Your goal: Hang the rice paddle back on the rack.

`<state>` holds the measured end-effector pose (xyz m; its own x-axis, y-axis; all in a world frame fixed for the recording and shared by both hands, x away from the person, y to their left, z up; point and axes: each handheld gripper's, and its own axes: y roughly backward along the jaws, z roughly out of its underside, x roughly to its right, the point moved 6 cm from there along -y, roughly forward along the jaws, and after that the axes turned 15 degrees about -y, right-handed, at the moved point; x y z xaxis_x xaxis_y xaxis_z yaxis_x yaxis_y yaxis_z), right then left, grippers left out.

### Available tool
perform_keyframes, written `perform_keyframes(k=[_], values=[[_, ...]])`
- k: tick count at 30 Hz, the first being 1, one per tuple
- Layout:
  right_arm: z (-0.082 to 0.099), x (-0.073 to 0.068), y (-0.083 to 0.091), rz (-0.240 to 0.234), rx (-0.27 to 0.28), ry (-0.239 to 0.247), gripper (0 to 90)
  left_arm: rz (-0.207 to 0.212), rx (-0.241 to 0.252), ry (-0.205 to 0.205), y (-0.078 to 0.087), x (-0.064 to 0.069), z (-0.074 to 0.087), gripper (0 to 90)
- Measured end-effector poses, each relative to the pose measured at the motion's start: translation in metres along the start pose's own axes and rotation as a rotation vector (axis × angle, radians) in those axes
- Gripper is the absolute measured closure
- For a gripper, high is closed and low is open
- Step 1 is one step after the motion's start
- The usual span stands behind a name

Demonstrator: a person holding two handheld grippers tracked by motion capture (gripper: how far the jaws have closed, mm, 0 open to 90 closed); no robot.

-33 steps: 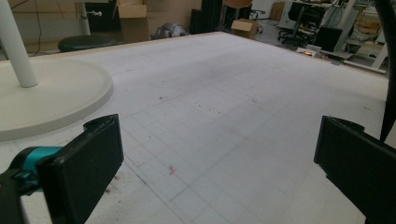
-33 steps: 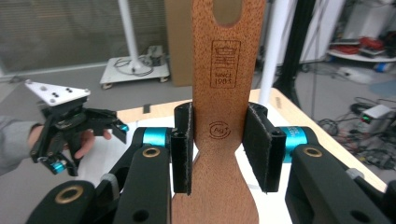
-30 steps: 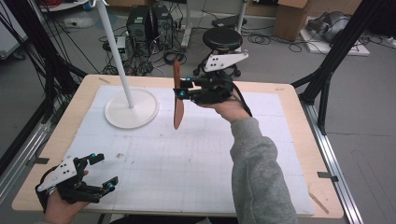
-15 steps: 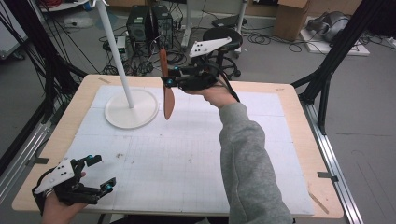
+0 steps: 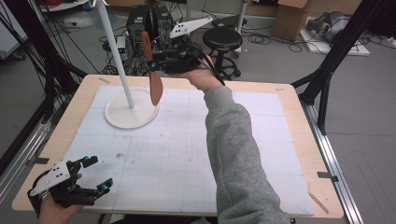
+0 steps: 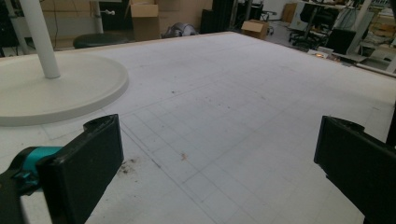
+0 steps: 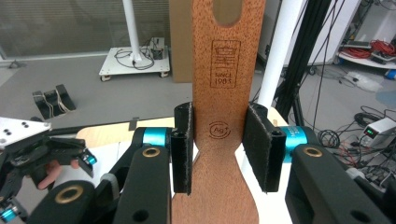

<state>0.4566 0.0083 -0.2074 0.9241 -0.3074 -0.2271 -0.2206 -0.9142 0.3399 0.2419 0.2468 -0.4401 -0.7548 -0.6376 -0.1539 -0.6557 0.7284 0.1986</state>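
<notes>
A flat brown wooden paddle (image 5: 156, 91) with a slot near its top hangs upright above the far side of the table, just right of the white pole (image 5: 114, 46). My right gripper (image 5: 153, 65) is shut on its narrow neck. In the right gripper view both pads (image 7: 183, 144) press the paddle (image 7: 229, 60) from either side, and the white pole (image 7: 285, 46) rises close behind it. The pole stands on a round white base (image 5: 130, 114). My left gripper (image 5: 99, 173) rests at the table's near left corner, open with nothing between its jaws; ahead of it lies the round base (image 6: 60, 88).
A white gridded mat (image 5: 187, 154) covers most of the wooden table. A black stool (image 5: 229, 39) and computer gear stand behind the far edge. A black frame leg (image 5: 327, 70) rises at the right. The left gripper (image 7: 46, 149) also appears low at the left of the right gripper view.
My right gripper has carried the paddle leftward and higher, closer to the white pole. The left gripper has stayed where it was.
</notes>
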Motion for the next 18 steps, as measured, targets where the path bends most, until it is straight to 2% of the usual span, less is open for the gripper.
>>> perform_keyframes(k=[9,18], values=[[-0.014,0.007,-0.014,-0.001,-0.011,0.0,64.4,0.042,0.0,-0.013,-0.009,0.006,-0.002,1.8],[-0.03,0.017,-0.027,0.025,-0.013,-0.003,64.3,0.045,0.008,0.001,-0.011,0.003,-0.002,1.8]])
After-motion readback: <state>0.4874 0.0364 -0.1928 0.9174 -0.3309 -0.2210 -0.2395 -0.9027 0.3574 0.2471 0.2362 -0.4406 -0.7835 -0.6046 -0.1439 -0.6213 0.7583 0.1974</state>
